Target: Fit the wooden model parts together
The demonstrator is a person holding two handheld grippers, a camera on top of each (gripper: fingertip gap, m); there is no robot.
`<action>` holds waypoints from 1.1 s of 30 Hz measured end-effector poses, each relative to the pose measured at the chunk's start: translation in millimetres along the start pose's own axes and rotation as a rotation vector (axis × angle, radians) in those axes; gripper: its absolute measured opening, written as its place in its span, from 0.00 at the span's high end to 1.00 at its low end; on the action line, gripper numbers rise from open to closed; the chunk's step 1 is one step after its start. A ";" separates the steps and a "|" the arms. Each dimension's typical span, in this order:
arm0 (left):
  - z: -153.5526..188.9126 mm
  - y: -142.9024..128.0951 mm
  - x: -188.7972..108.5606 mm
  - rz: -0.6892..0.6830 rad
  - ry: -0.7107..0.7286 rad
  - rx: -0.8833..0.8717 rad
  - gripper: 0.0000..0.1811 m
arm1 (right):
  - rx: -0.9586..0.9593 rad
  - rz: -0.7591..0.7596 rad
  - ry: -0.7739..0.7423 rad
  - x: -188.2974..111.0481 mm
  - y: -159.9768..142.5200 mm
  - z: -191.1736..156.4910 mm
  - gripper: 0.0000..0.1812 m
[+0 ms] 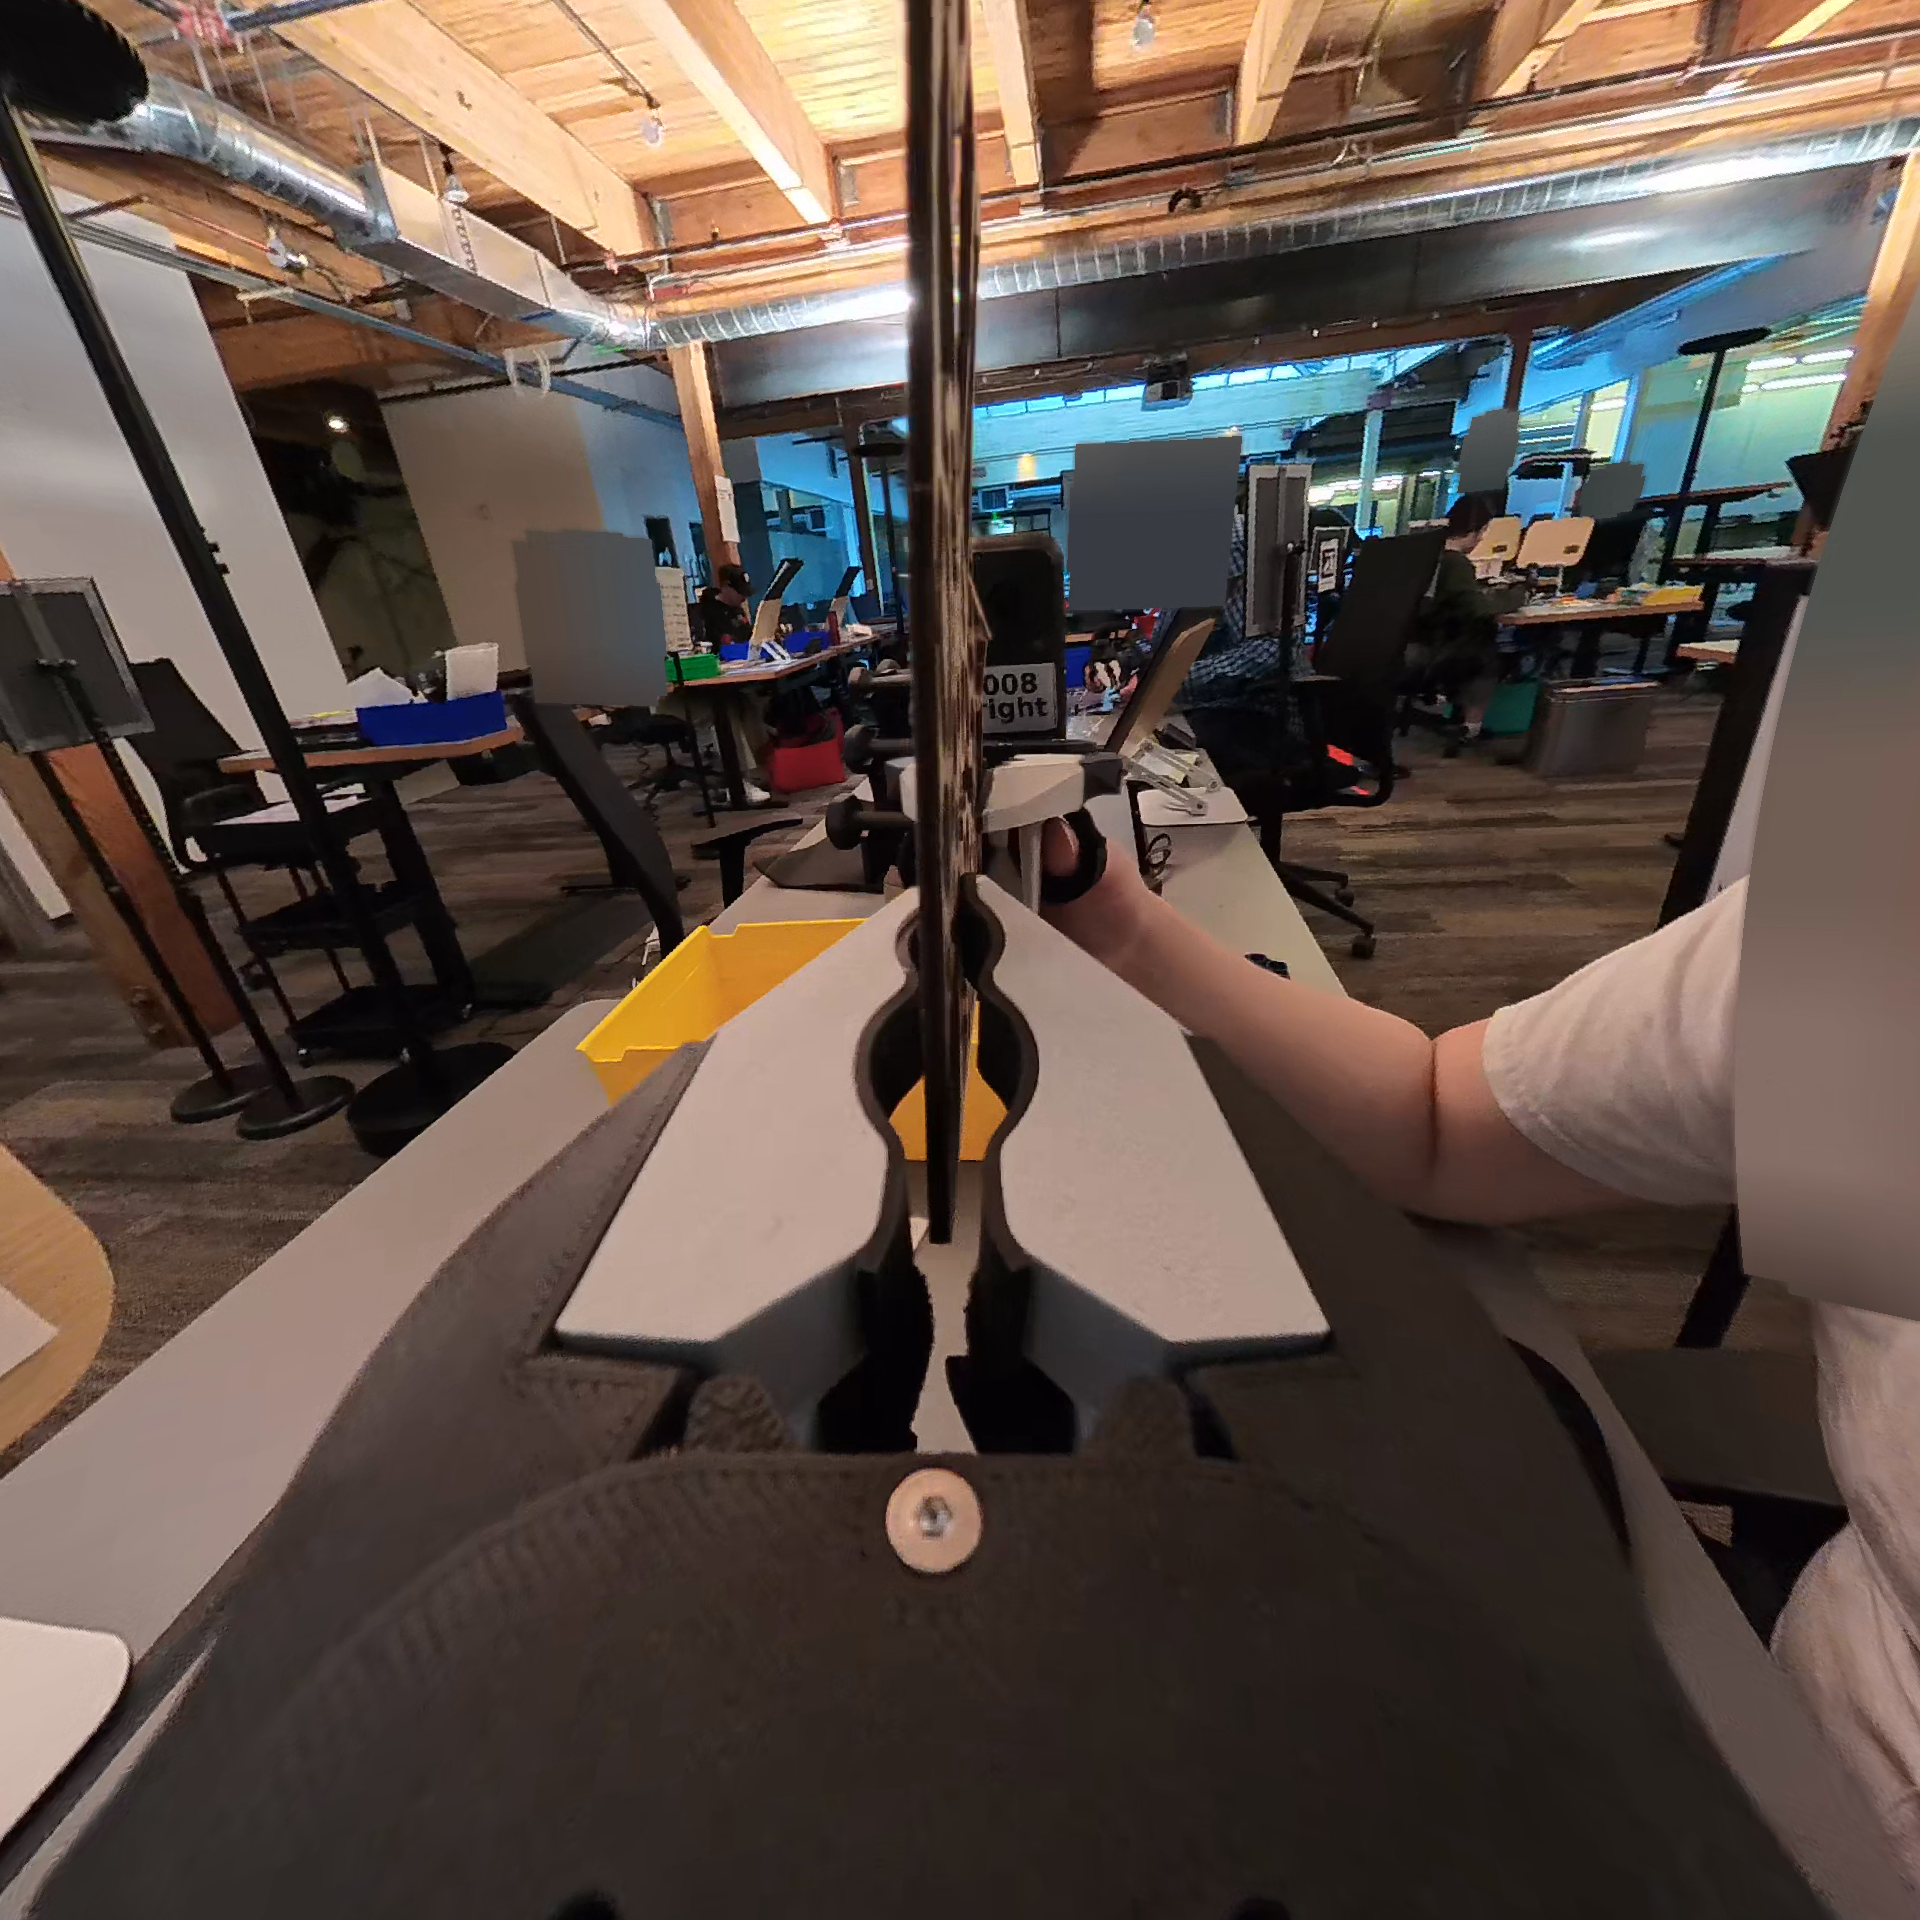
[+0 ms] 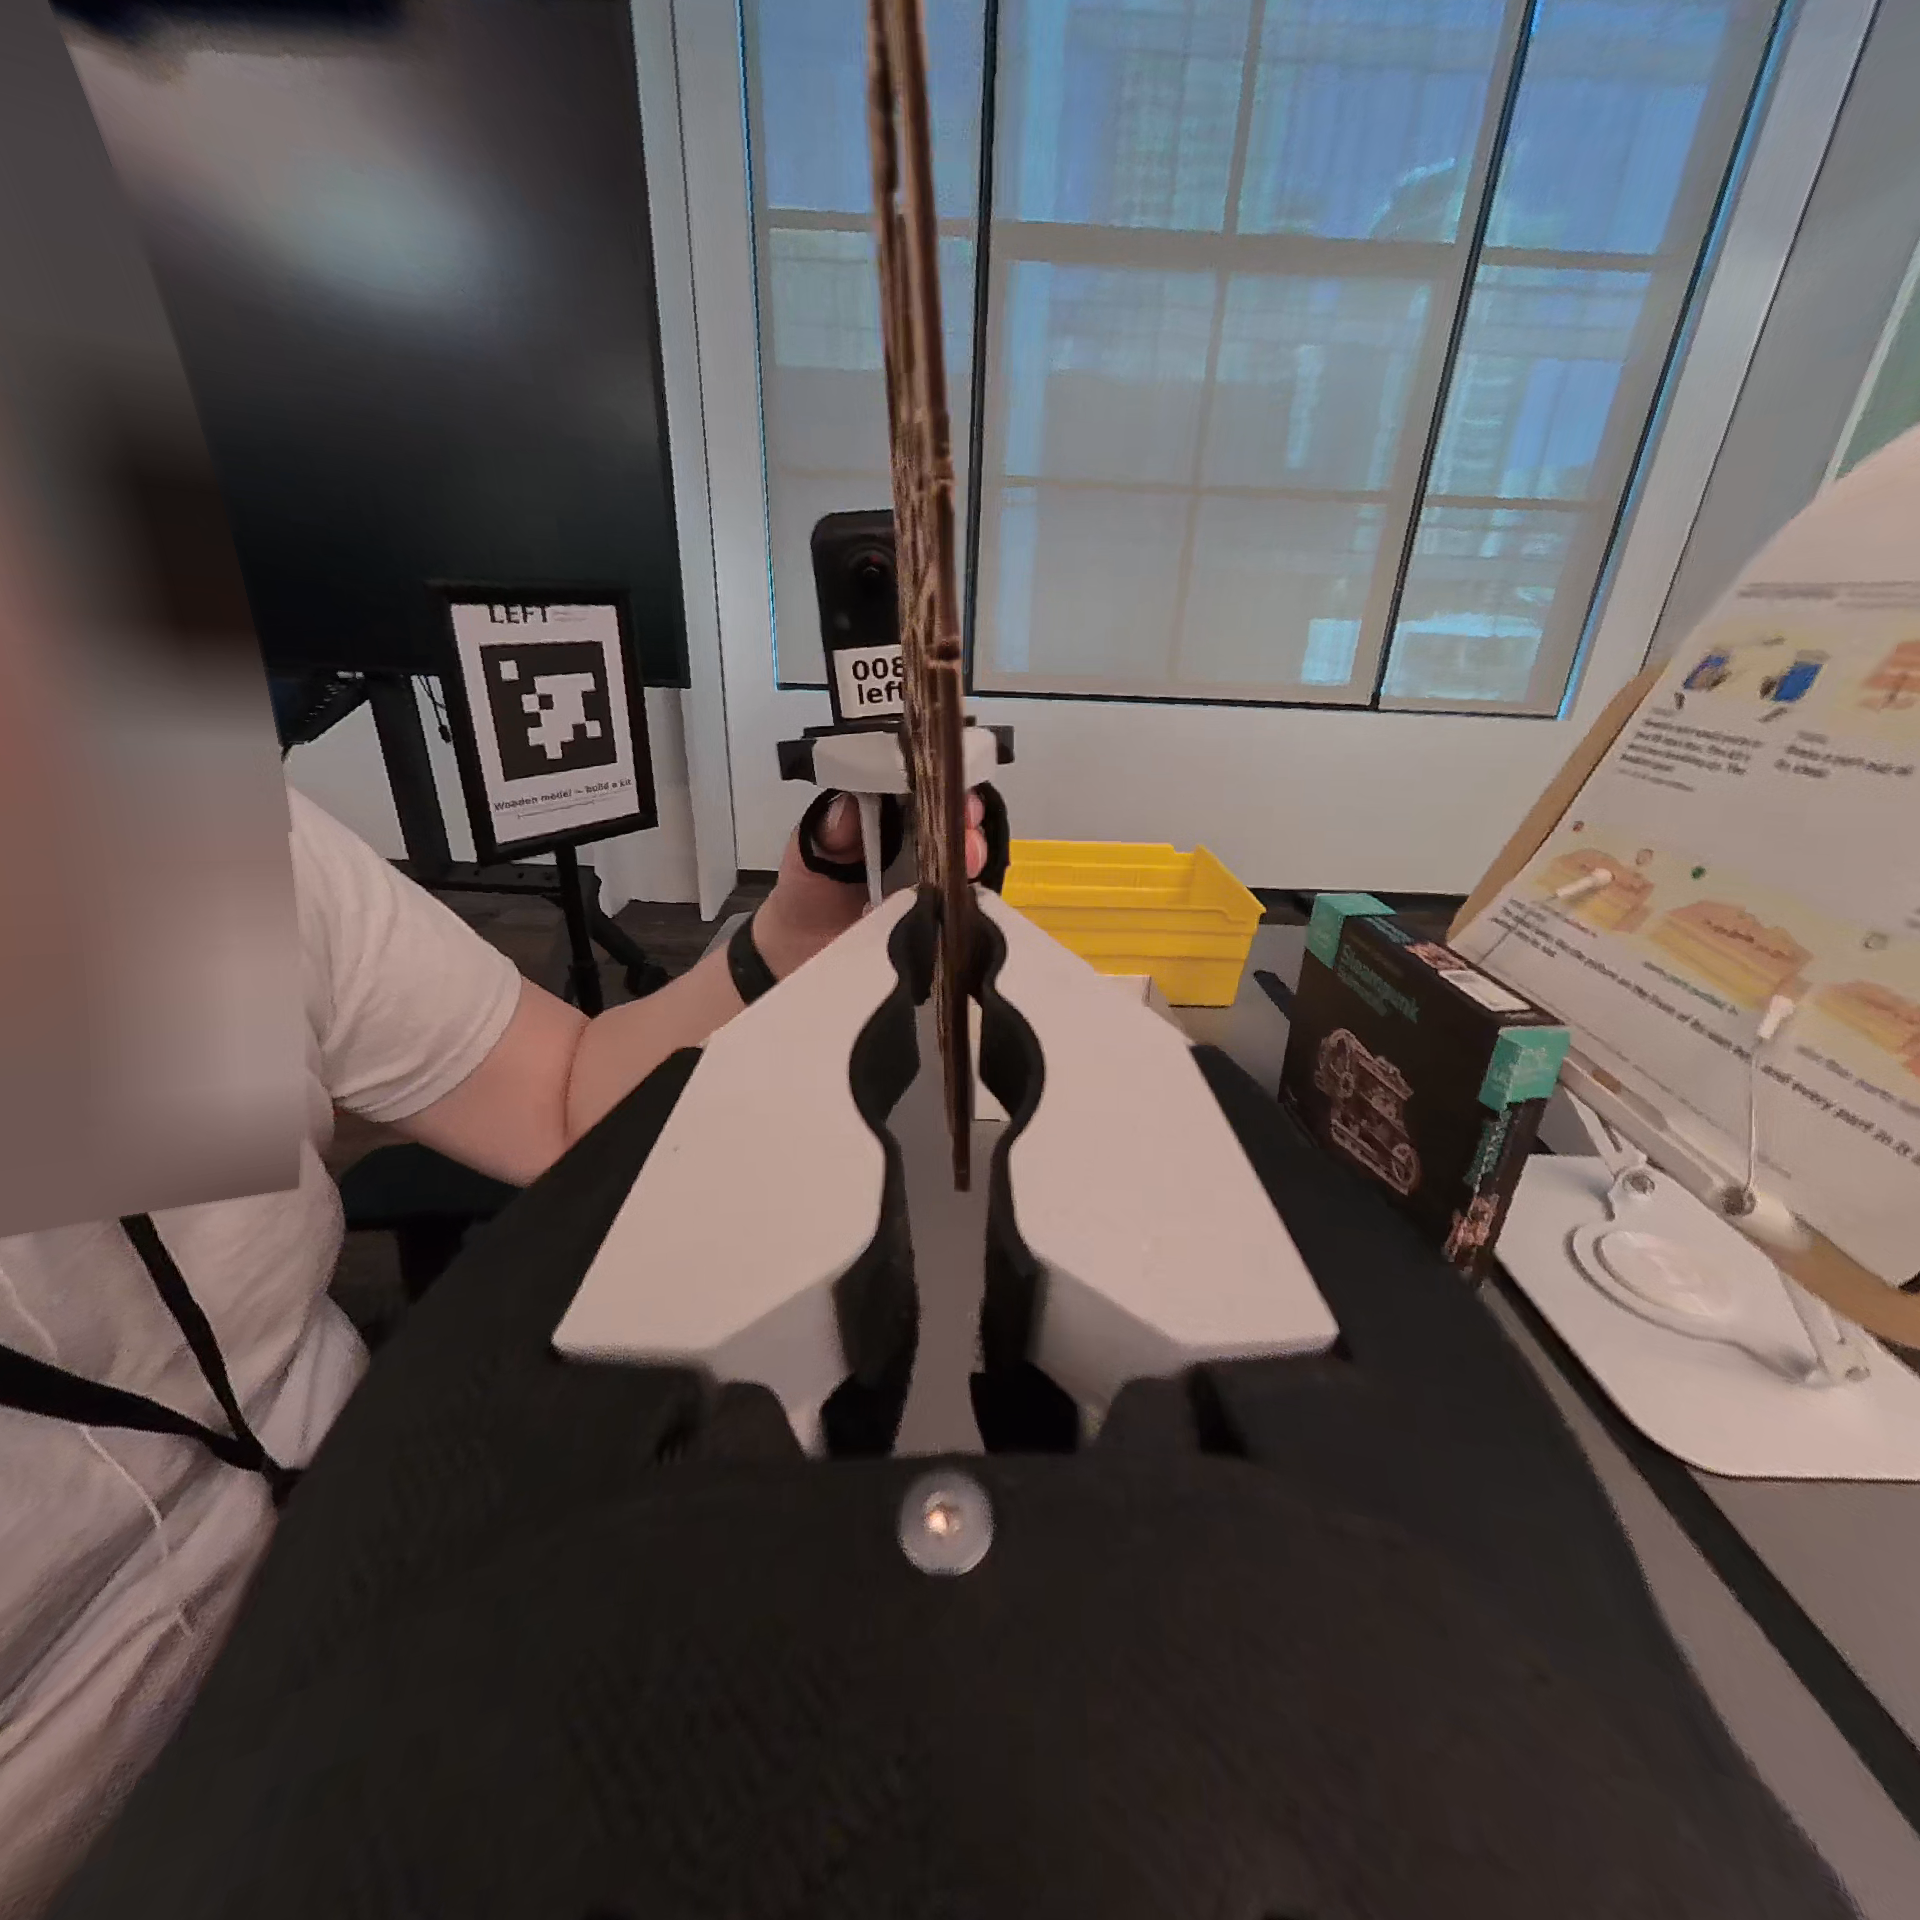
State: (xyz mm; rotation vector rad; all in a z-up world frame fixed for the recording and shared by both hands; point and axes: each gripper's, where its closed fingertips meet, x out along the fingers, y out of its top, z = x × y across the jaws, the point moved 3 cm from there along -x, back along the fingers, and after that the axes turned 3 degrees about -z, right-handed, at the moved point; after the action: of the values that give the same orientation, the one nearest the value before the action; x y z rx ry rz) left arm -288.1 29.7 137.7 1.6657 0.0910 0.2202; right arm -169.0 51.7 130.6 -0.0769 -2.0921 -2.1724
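Thin, dark-etched wooden sheet of model parts [image 1: 943, 623] held upright on edge above the grey worktop [image 1: 312, 1299], pinched from opposite ends by both grippers. Left gripper [image 1: 943, 914] pressed together on one edge; right gripper [image 2: 943, 925] likewise clamped on the other, facing it. Yellow plastic bin [image 2: 1132, 914] parked beyond, dark kit box [image 2: 1413, 1060] and propped instruction sheet [image 2: 1714, 883] toward the worktop's right edge. Best handled, likely, with even pressure, no twisting, sheet lowered flat before parts pressed out.
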 end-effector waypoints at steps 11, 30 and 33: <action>2.3 3.7 -3.0 0.017 -0.031 -0.021 1.00 | -0.001 -0.022 -0.005 3.0 4.5 -8.0 0.99; -9.1 1.6 -12.3 0.002 -0.013 -0.109 0.98 | 0.137 -0.004 -0.009 2.3 3.5 0.3 0.99; -9.9 1.4 -13.3 -0.002 -0.015 -0.121 0.99 | 0.154 -0.004 -0.010 3.4 2.7 1.2 0.99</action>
State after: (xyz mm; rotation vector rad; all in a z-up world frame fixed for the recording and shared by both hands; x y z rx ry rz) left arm -303.2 36.6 138.8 1.5464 0.0672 0.2075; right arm -172.1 52.6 133.7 -0.0691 -2.2581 -2.0093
